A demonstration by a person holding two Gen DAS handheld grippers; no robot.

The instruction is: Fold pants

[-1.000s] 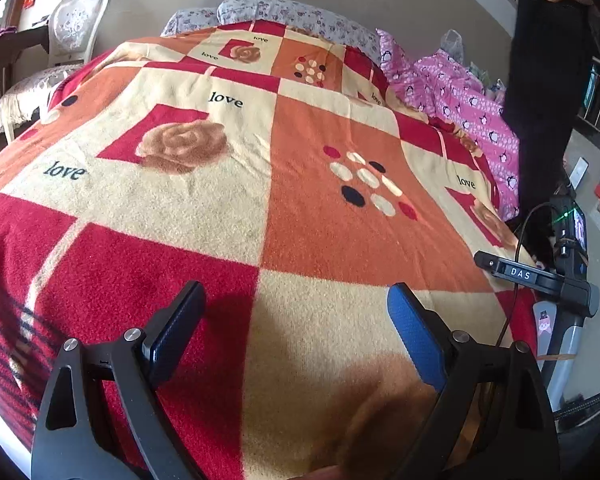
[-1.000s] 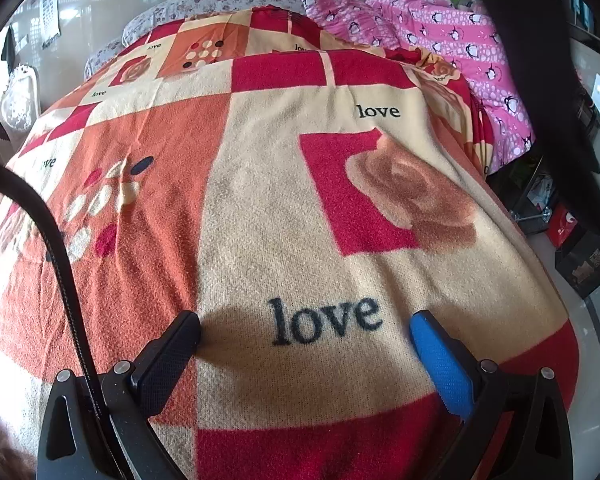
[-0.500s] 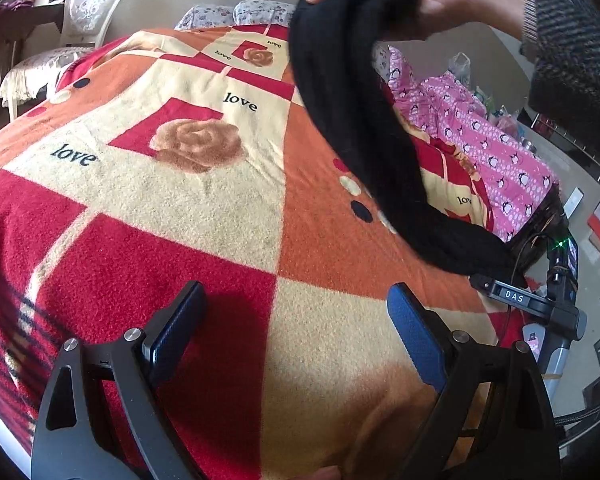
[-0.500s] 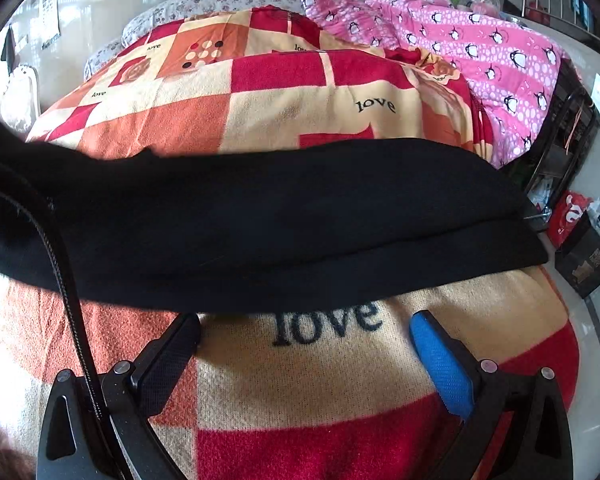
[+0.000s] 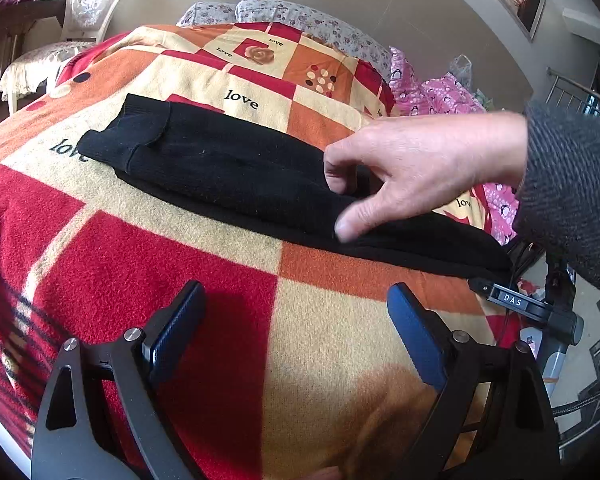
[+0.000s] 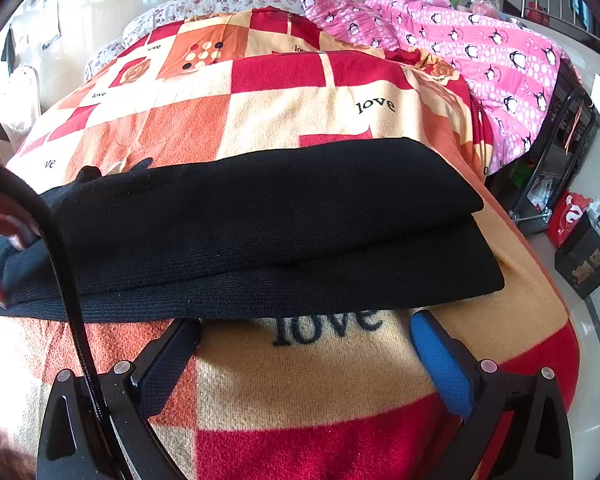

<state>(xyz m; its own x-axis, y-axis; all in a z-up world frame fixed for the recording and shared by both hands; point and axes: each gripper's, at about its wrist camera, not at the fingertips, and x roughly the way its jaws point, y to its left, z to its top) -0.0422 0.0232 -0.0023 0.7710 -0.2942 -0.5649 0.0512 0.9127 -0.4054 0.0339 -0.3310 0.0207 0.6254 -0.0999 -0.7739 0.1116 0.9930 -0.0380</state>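
checkered red, orange and cream blanket (image 5: pixel 236 264) printed with "love" covers the bed, with a pink penguin quilt (image 6: pixel 492 52) heaped at the far right. left gripper (image 5: pixel 296 320) hovers over the near part of the blanket with its jaws spread wide, holding and touching nothing. right gripper (image 6: pixel 304 340) also has its jaws wide apart and empty; its tips sit just at the near edge of the black pants (image 6: pixel 260 232), though contact cannot be told. the pants lie flat across the bed, doubled lengthwise, long axis running left to right, cuffs at the far left in the left wrist view. a bare hand (image 5: pixel 416 168) in a grey sleeve rests on them and hides their middle; a black cable (image 6: pixel 64 264) crosses their left end.
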